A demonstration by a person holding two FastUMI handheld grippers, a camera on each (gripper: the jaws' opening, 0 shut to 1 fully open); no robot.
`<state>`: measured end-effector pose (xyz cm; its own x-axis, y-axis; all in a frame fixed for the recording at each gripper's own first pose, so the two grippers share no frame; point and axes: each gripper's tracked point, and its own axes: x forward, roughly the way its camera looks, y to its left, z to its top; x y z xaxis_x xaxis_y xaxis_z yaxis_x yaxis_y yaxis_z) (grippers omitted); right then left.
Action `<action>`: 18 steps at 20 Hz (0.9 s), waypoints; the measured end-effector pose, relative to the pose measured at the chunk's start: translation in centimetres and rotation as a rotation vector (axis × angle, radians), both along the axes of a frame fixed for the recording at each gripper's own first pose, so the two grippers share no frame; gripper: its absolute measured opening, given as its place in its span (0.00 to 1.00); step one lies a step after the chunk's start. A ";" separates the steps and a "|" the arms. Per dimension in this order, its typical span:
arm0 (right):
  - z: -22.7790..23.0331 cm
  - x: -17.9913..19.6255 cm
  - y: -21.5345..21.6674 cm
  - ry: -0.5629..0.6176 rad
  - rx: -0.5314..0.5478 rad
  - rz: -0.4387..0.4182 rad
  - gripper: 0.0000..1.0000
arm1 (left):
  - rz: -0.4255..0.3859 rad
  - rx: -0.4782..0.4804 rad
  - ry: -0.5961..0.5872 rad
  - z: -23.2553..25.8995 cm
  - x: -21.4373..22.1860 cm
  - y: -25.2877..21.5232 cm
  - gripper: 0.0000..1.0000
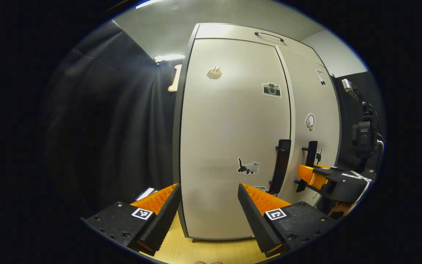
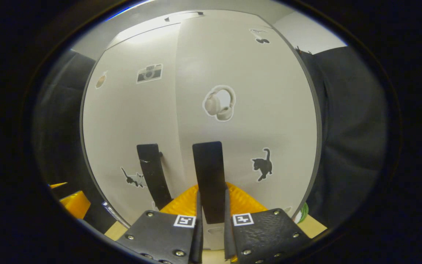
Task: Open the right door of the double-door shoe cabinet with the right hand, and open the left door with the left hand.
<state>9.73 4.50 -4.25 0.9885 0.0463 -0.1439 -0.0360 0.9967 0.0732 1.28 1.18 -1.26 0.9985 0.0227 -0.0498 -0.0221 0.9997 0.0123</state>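
The pale shoe cabinet (image 1: 233, 121) stands upright with both doors closed. Its left door (image 1: 229, 146) and right door (image 2: 269, 110) each carry a black vertical bar handle near the centre seam. In the right gripper view, my right gripper (image 2: 211, 200) is shut on the right door's handle (image 2: 207, 172), both fingers pressing its sides. The left gripper view also shows the right gripper (image 1: 304, 175) at that handle (image 1: 311, 152). My left gripper (image 1: 208, 205) hangs open in front of the left door, to the left of and short of its handle (image 1: 282, 165).
Animal, camera and headphone stickers dot the doors. A drawer front with a thin black handle (image 1: 269, 35) tops the cabinet. It stands on a light wooden floor (image 1: 203, 249). A black camera rig (image 1: 363, 135) stands to the cabinet's right.
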 end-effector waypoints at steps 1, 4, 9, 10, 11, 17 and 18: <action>0.0 -0.1 -0.1 -0.002 -0.002 -0.006 0.22 | 0.000 0.003 -0.001 0.0 -0.1 0.0 0.96; 0.1 -0.3 -0.2 -0.003 -0.004 -0.016 0.22 | 0.005 0.014 -0.006 0.2 -0.3 0.2 0.95; 0.3 -1.0 -0.7 -0.015 0.010 -0.030 0.22 | -0.006 0.014 -0.001 0.1 -0.3 0.0 0.96; 0.3 -1.1 -0.8 -0.019 0.013 -0.034 0.22 | -0.013 0.014 0.001 0.0 -0.3 -0.2 0.95; 0.3 -1.2 -0.8 -0.021 0.012 -0.037 0.22 | -0.020 0.015 0.004 -0.1 -0.2 -0.4 0.95; 0.4 -1.7 -1.3 -0.030 0.018 -0.048 0.22 | -0.074 0.016 0.012 -0.4 0.0 -2.2 0.95; 0.5 -1.8 -1.4 -0.030 0.019 -0.052 0.22 | -0.082 0.016 0.014 -0.5 -0.1 -2.5 0.96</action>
<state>7.91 3.15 -3.80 0.9936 -0.0031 -0.1133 0.0137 0.9956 0.0923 1.19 -1.29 -1.73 0.9962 -0.0581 -0.0642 0.0600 0.9978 0.0279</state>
